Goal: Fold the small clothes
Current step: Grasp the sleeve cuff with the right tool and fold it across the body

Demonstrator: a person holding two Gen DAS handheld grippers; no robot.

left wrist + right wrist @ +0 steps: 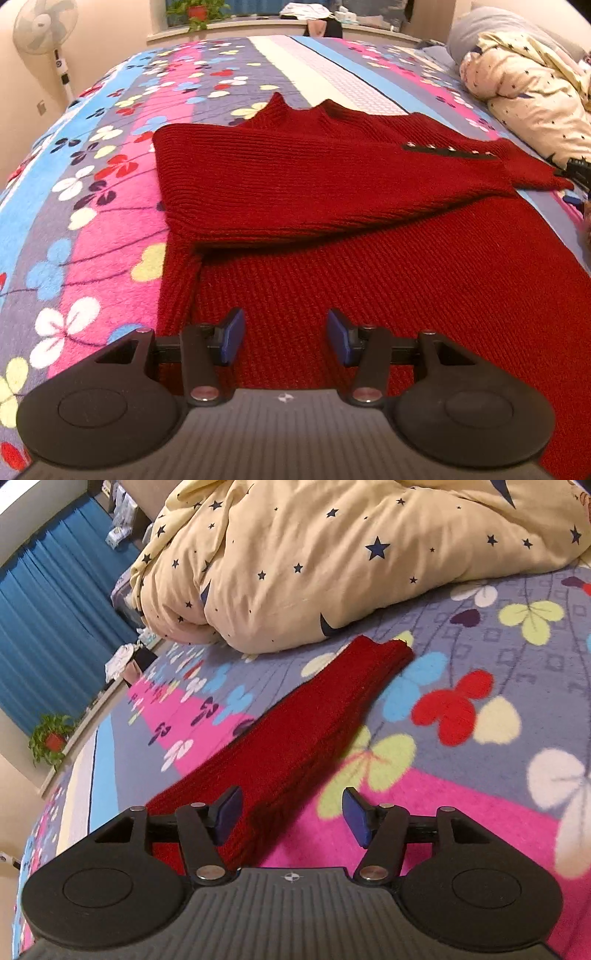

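A dark red knit sweater (332, 206) lies flat on the flowered bedspread (92, 206). Its left sleeve is folded across the chest; a black strip with studs (450, 151) lies on it at the right. My left gripper (285, 336) is open and empty, low over the sweater's lower body near its left edge. In the right wrist view the right sleeve (314, 723) stretches out toward its cuff (391, 653). My right gripper (291, 816) is open and empty, with the sleeve's near part between the fingers (229, 812).
A cream duvet with dark stars (332, 554) is heaped at the bed's right side, close to the cuff; it also shows in the left wrist view (532, 88). A fan (44, 26) stands at the far left. A windowsill with a potted plant (195, 13) lies beyond the bed.
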